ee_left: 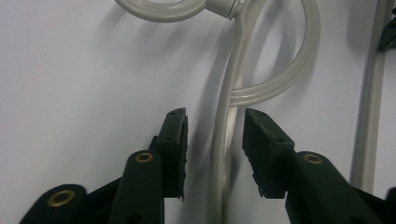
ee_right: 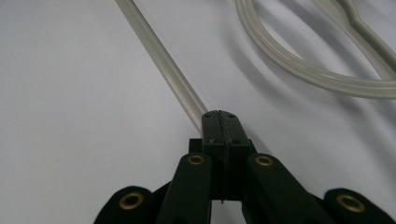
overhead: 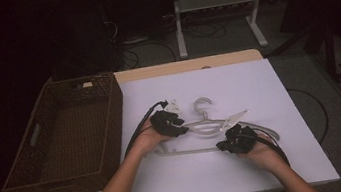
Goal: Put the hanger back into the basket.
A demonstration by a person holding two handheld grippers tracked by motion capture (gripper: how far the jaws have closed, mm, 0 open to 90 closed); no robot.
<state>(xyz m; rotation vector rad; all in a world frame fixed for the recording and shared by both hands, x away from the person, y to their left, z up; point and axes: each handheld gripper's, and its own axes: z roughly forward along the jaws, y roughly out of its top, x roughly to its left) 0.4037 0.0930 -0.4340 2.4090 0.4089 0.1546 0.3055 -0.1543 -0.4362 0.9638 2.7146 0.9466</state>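
A pale translucent plastic hanger (overhead: 206, 126) lies flat on the white table sheet (overhead: 258, 88), hook pointing away from me. My left gripper (overhead: 182, 126) sits at the hanger's left shoulder. In the left gripper view its jaws (ee_left: 215, 114) straddle the hanger's thin arm (ee_left: 223, 144), with a gap on both sides of it and the pads off the plastic. My right gripper (overhead: 224, 144) rests at the hanger's bottom bar. In the right gripper view its jaws (ee_right: 218, 114) are shut tight together, and the bar (ee_right: 163, 60) runs up to the tips and passes under them.
A dark wicker basket (overhead: 110, 114) stands along the left side of the table, close to my left forearm. A cable (overhead: 140, 125) trails from the left gripper over the sheet. Table legs and cables lie on the floor beyond the far edge.
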